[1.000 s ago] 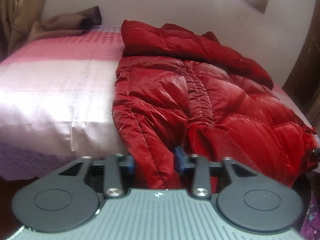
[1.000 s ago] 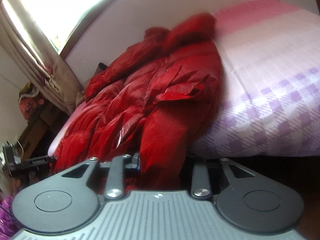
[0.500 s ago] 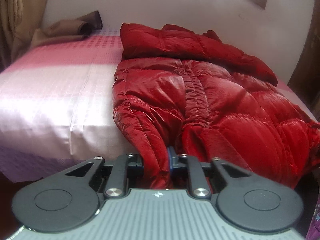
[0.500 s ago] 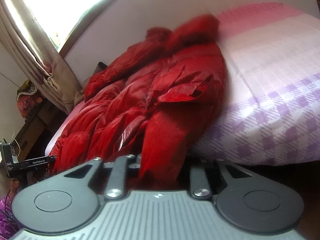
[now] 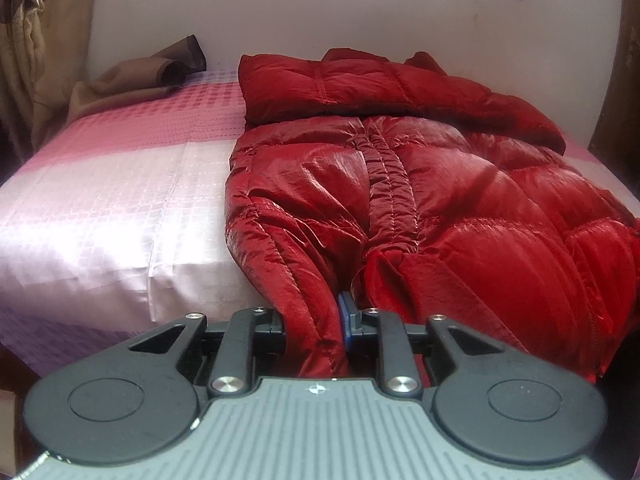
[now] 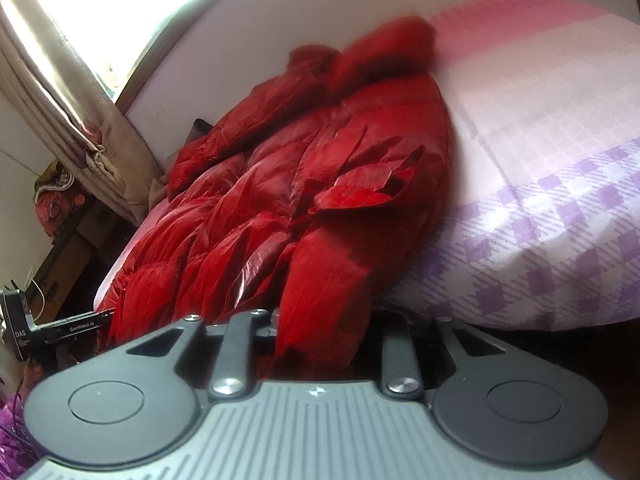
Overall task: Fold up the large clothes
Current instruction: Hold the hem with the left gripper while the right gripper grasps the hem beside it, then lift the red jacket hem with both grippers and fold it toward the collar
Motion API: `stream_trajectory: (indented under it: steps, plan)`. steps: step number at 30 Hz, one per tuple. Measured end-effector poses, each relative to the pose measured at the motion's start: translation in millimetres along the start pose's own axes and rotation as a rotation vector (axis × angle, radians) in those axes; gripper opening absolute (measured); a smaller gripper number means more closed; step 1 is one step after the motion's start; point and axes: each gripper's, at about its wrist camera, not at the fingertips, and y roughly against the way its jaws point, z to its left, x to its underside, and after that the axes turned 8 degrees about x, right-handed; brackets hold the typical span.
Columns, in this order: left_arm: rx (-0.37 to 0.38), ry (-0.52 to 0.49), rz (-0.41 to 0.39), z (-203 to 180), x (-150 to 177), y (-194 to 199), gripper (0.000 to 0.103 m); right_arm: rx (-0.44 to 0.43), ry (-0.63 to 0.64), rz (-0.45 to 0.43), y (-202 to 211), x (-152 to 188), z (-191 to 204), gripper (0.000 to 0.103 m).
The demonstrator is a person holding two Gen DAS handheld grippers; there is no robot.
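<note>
A red puffer coat (image 5: 400, 184) lay spread across the pink bed (image 5: 120, 184), its lower edge hanging over the near side of the mattress. In the left wrist view the left gripper (image 5: 314, 328) sat at that edge with a fold of the coat's hem bunched between its jaws; the blue pad (image 5: 345, 320) on one side pressed against the shiny fabric, and the jaws were opening slightly while the fabric stayed pinched between them. A sleeve lay folded across the far end of the coat, near the wall (image 5: 360, 8), and a brown cloth (image 5: 152, 76) was heaped at the bed's far corner beside a curtain (image 5: 36, 40). In the right wrist view the right gripper (image 6: 320, 336) held another hanging part of the coat (image 6: 320, 184), a thick red fold filling the gap between its jaws, which were likewise easing open around it. The coat's fur-trimmed hood (image 6: 384, 52) rested at the far end, blurred. The bedsheet (image 6: 560, 208) showed a lilac check along its side.
</note>
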Motion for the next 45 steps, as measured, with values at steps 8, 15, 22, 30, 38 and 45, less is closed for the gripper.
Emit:
stream_trajectory:
  steps: [8,15,22,30,38,45]
  plan:
    - [0.031,0.071,-0.074,5.5,0.2,20.2,0.013,-0.068,-0.035,-0.052,14.5,0.0,-0.7,0.015]
    - [0.048,0.115,-0.115,8.3,-0.5,41.5,0.012,-0.144,-0.074,-0.079,30.5,-3.1,1.7,0.014]
    - [0.070,0.161,-0.156,12.0,0.1,65.5,0.012,-0.210,-0.147,-0.083,48.3,1.2,-5.2,0.014]
    - [0.099,0.239,-0.267,13.8,-8.5,109.1,0.012,-0.338,-0.199,-0.130,86.8,-12.9,-2.5,0.014]
    - [0.105,0.314,-0.381,20.8,-73.7,130.0,0.012,-0.420,-0.212,-0.204,109.8,-65.4,7.8,0.015]
    - [0.089,0.348,-0.401,33.7,-146.3,99.7,0.012,-0.407,-0.291,-0.210,84.0,-131.3,4.7,0.015]
